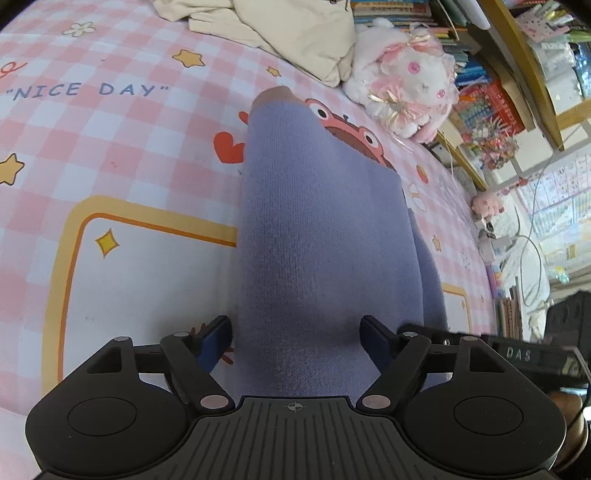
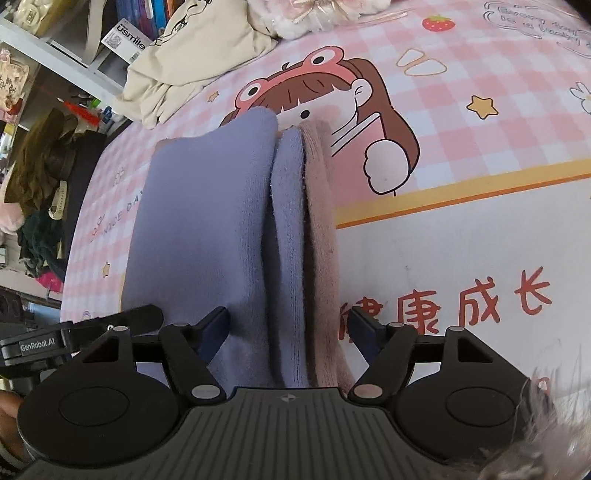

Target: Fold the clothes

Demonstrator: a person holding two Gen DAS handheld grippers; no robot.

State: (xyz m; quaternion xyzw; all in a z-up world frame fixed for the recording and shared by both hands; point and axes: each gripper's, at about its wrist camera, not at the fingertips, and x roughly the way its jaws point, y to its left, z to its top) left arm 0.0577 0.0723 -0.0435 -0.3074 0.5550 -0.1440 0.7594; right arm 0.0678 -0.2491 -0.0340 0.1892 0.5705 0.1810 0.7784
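Purple garment (image 1: 325, 236), one, folded; left gripper (image 1: 295, 332), right gripper (image 2: 288, 325) both spread around it.

The folded garment (image 2: 207, 221) is showing periwinkle blue, with a dusty pink layer (image 2: 325, 229) lying along its right edge, possibly its lining. The bedsheet (image 1: 122, 122) beneath is showing pink-and-white checks, with yellow stars, a red heart, an orange-yellow border and blue "NICE DAY" lettering. A cream garment (image 1: 280, 33) is lying near a white-and-pink plush toy (image 1: 410, 85). Both grippers are appearing black with dark blue pads (image 1: 218, 339).
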